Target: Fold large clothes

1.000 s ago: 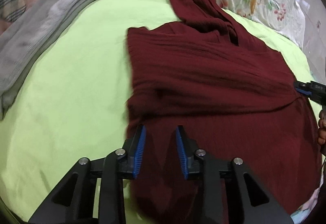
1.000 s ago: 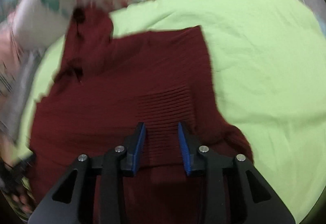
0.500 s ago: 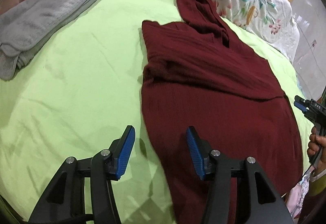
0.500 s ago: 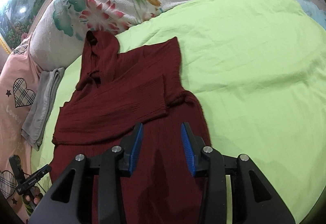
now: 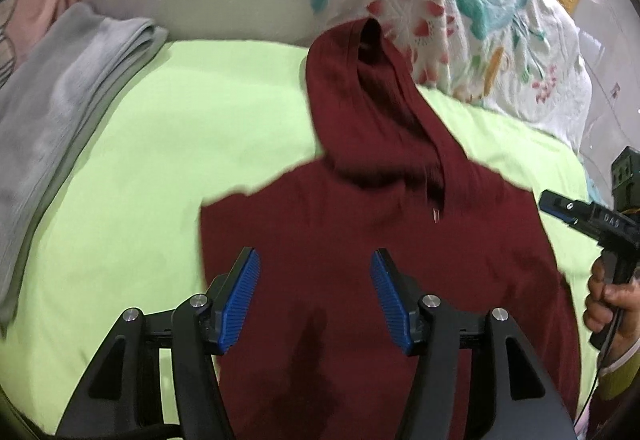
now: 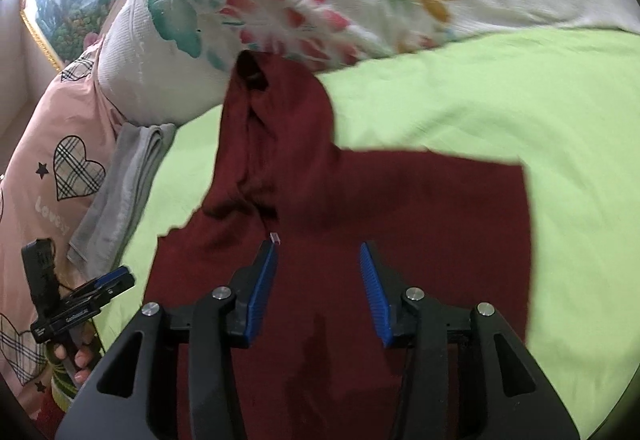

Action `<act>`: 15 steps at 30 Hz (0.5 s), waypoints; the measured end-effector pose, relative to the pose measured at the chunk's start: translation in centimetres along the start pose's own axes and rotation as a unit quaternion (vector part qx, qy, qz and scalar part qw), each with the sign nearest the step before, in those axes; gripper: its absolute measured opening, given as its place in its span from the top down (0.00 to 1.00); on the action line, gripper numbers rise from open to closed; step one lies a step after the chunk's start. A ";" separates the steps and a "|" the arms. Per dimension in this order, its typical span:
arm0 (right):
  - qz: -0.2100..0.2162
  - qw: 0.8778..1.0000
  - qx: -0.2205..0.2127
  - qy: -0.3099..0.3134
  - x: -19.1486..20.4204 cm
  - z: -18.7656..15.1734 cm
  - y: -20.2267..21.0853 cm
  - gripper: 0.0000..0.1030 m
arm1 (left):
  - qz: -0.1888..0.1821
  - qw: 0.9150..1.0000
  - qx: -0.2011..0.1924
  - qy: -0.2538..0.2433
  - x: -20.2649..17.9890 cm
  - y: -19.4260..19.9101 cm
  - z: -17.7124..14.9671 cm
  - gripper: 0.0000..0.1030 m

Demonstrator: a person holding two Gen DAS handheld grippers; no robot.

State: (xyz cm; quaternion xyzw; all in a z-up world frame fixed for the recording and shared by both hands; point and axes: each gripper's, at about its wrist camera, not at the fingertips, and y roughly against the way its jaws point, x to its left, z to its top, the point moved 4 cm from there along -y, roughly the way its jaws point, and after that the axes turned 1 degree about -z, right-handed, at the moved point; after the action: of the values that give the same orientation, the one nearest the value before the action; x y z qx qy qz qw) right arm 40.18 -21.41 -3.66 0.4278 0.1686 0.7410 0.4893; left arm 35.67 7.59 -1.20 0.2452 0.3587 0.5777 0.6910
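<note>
Both grippers hang over the maroon hoodie [image 5: 360, 232], the left gripper [image 5: 314, 296] spread wider than half a second ago, the right gripper [image 6: 318, 290] also parted more; neither holds cloth. The hoodie now lies flat on the green bed [image 5: 168, 144], sleeves folded in, hood toward the floral pillow [image 5: 460, 12]. A folded grey towel [image 5: 60, 100] lies well apart.

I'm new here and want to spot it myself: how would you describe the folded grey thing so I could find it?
Start at the lime-green bedsheet with the dark red hoodie spread on it. Look along the sheet's far left edge, below the pink heart-print pillow: the folded grey cloth lies there, apart from the hoodie. It is the only plain grey item.
</note>
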 end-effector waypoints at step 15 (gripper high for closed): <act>0.049 0.999 0.009 0.022 -0.1 12.9 -13.2 0.45 | -0.022 0.998 0.011 0.051 1.9 -13.4 13.9 0.32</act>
State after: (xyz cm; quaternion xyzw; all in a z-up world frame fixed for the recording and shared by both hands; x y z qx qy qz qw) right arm 58.21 -17.50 -5.07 0.4239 0.1650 0.7714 0.4450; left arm 54.97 7.64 -3.01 0.2149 0.4050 0.5702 0.6817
